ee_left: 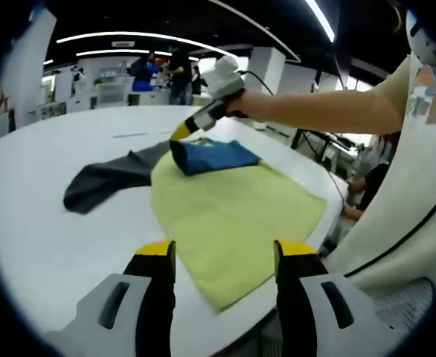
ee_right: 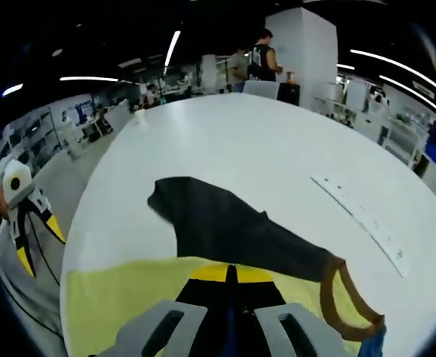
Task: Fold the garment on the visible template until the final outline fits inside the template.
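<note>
Right gripper (ee_left: 179,134), jaws closed on the blue folded part of the garment (ee_left: 212,155), at the far edge of the yellow template (ee_left: 233,216) on the white desk (ee_left: 47,238). Garment's dark part trails left onto bare desk. Left gripper (ee_left: 225,256) near, jaws wide apart, empty

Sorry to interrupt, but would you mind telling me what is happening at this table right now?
A person is folding a garment on a yellow template spread on a white table, using two hand-held tongs. The right tongs are shut on the garment's blue part at the template's far edge. A dark part trails off the template onto the table, so the fold is unfinished. The left tongs hover open over the template's near edge, holding nothing. A ruler lies farther off.
</note>
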A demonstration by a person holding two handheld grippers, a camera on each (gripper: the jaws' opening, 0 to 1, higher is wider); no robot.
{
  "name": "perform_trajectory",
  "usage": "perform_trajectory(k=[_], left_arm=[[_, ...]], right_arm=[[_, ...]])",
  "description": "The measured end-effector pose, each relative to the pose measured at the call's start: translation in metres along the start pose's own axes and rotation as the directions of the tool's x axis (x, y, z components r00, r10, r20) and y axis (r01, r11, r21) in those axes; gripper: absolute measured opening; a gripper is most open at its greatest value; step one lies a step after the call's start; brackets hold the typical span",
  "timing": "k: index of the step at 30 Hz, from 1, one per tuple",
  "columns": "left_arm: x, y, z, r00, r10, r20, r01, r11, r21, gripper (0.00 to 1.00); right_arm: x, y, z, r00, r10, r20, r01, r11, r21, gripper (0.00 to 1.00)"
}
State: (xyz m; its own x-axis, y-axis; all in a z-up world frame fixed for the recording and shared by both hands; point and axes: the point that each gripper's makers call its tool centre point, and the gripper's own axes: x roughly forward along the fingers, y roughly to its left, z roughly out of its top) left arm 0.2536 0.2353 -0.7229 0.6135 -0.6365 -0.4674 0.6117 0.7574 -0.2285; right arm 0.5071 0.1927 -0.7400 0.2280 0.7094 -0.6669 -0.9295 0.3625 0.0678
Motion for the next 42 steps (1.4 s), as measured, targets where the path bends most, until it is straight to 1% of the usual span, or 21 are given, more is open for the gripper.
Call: perform_trajectory(k=[3,6,7,9,12,16,18,20,23,28,30,36,42], left_arm=[[0.0,0.0,0.0,1.0,0.002,-0.001,-0.002,1.0,-0.003,0.5],[-0.001,0.001,0.001,1.0,0.005,0.001,-0.005,1.0,-0.007,0.5],[-0.001,0.002,0.001,1.0,0.006,0.002,-0.006,1.0,-0.008,0.5],[-0.001,0.003,0.001,1.0,0.007,0.001,-0.007,1.0,-0.009,0.5],[-0.001,0.002,0.001,1.0,0.008,0.001,-0.007,1.0,-0.007,0.5],[-0.001,0.001,0.003,1.0,0.008,0.001,-0.008,1.0,-0.006,0.5],[-0.001,0.0,0.003,1.0,0.006,-0.001,-0.006,1.0,-0.003,0.5],[0.0,0.0,0.003,1.0,0.004,-0.002,-0.004,1.0,0.0,0.5],[0.001,-0.001,0.004,1.0,0.005,-0.005,-0.005,1.0,0.005,0.5],[0.001,-0.001,0.005,1.0,0.009,-0.005,-0.009,1.0,0.01,0.5],[0.001,-0.001,0.006,1.0,0.009,-0.002,-0.009,1.0,0.006,0.5],[0.0,0.001,0.004,1.0,0.013,-0.007,-0.013,1.0,0.01,0.51],[0.0,0.001,0.004,1.0,0.016,-0.008,-0.016,1.0,0.01,0.51]], right_arm=[[0.004,-0.001,0.0,1.0,0.002,0.005,-0.002,1.0,0.017,0.0],[0.006,0.001,0.002,1.0,0.005,0.016,-0.005,1.0,0.012,0.0],[0.007,0.004,0.006,0.999,0.022,0.034,-0.023,0.999,0.026,0.0],[0.007,0.004,0.009,0.999,0.014,0.046,-0.015,1.0,0.027,0.01],[0.006,0.003,0.015,0.998,0.006,0.07,-0.008,0.999,0.037,0.14],[0.001,0.004,0.019,0.996,0.0,0.085,-0.003,1.0,0.031,0.17],[-0.002,0.002,0.022,0.995,-0.008,0.102,0.005,1.0,0.03,0.22],[-0.005,0.003,0.024,0.992,-0.006,0.123,0.001,0.999,0.041,0.25],[-0.011,0.004,0.026,0.991,-0.014,0.132,0.009,0.999,0.034,0.26],[-0.021,0.002,0.025,0.989,-0.029,0.142,0.024,0.999,0.033,0.33],[-0.026,0.002,0.029,0.985,-0.031,0.167,0.023,0.999,0.048,0.37],[-0.042,0.005,0.033,0.977,-0.046,0.209,0.033,0.997,0.064,0.46],[-0.056,0.006,0.031,0.972,-0.059,0.226,0.046,0.997,0.062,0.5]])
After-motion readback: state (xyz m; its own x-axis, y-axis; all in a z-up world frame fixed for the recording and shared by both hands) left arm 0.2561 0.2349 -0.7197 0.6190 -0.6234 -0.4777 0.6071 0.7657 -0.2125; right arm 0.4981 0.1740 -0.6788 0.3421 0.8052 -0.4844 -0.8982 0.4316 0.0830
